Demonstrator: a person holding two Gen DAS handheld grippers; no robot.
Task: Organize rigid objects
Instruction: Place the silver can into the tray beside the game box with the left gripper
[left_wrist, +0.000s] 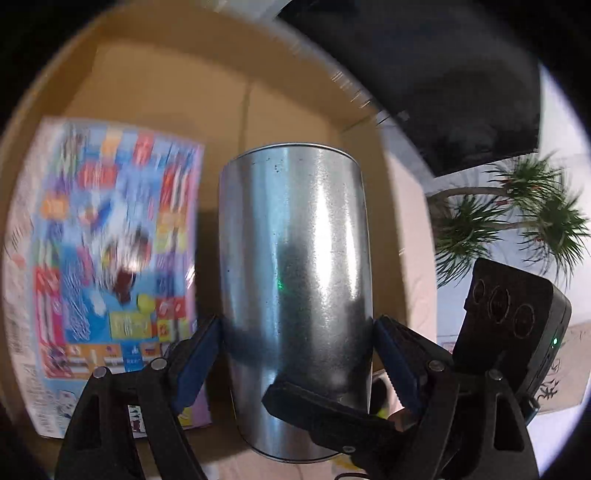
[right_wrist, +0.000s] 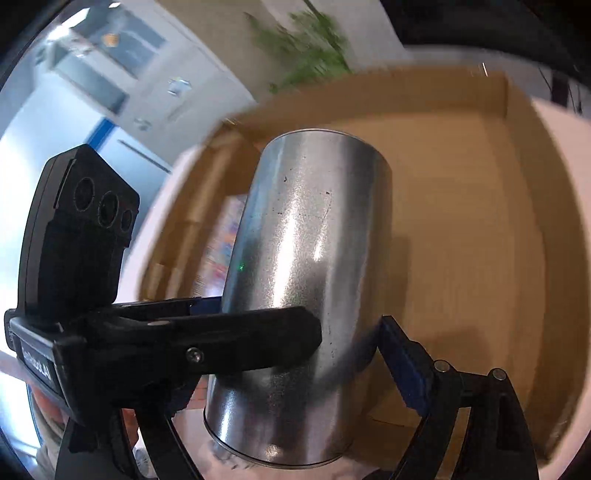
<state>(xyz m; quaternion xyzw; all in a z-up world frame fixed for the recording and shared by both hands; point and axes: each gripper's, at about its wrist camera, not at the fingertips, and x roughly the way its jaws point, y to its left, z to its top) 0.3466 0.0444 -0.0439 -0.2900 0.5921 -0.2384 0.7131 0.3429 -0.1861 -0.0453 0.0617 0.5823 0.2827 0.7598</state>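
Shiny silver metal can, a tall cylinder, fills the centre of the left wrist view, hanging over the open brown cardboard box whose floor and walls spread across the upper left of the frame. Left gripper clamps the can near its lower end, its blue pads pressed against both sides of the can. At the lower middle, a black finger of the other gripper crosses the can's front. A flat, colourful printed carton, blurred, lies on the box floor at the left, just beside the can. A green potted plant shows at the right edge.

In the right wrist view the same can tilts through the centre, above the cardboard box that fills the right half. Right gripper also grips it: one blue pad touches its right side, while the left gripper's black finger reaches in from the lower left and presses the can's front.
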